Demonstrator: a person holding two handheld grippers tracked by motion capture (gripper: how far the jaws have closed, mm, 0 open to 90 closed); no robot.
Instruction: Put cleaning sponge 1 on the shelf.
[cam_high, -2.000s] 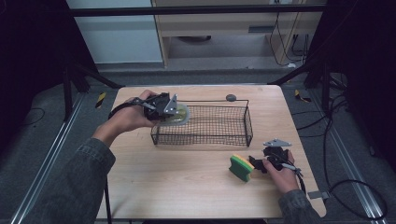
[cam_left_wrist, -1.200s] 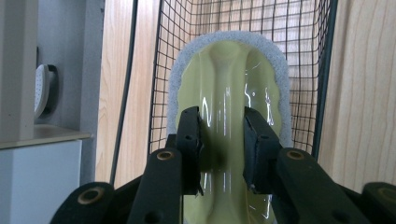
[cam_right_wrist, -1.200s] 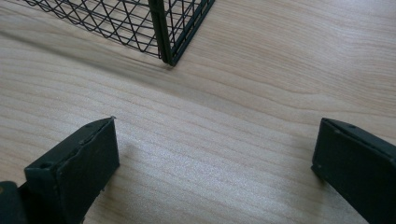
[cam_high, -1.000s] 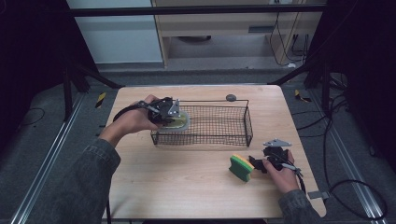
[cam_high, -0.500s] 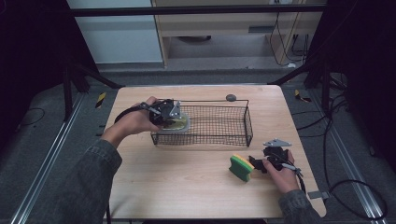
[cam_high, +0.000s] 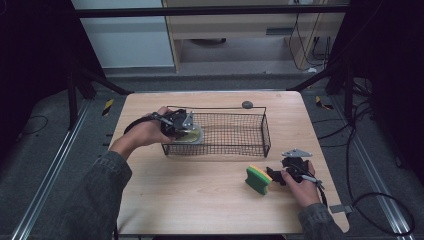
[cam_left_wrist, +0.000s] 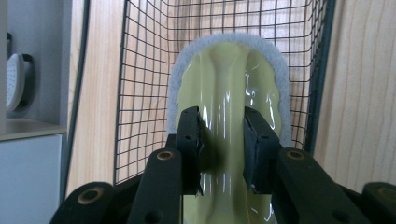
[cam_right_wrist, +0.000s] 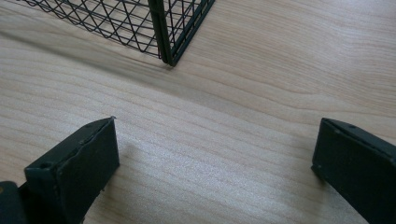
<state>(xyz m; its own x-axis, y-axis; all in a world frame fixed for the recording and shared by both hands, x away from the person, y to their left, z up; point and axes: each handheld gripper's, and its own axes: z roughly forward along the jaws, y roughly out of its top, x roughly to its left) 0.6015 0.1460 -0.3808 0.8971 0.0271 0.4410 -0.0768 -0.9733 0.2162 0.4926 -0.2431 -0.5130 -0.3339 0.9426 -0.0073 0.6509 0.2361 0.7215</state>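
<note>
1. scrubber (cam_left_wrist: 229, 93), a pale yellow glossy pad with a grey fuzzy rim, sits pinched by its raised middle ridge between the jaws of the left gripper (cam_left_wrist: 223, 142); in the high view the scrubber (cam_high: 191, 135) is at the left end of the wire basket (cam_high: 250, 116), low over its mesh floor.
2. the step in hand looks like setting it down inside the basket. to do it well, lower until the fuzzy rim lies flat on the mesh, keep the jaws clear of the side wires, and only then let go (a release from above could leave it tipped against the wall).
3. nearest the person, the right gripper (cam_high: 276, 175) rests on the table (cam_high: 200, 210) with its jaws spread wide and nothing between them; the right gripper view shows bare wood between the two pads (cam_right_wrist: 79, 163).
4. just beside it lies a green and yellow sponge (cam_high: 258, 180), standing on its edge, apart from the basket.
5. farther off, a small dark round object (cam_high: 247, 104) sits by the basket's back rim.
</note>
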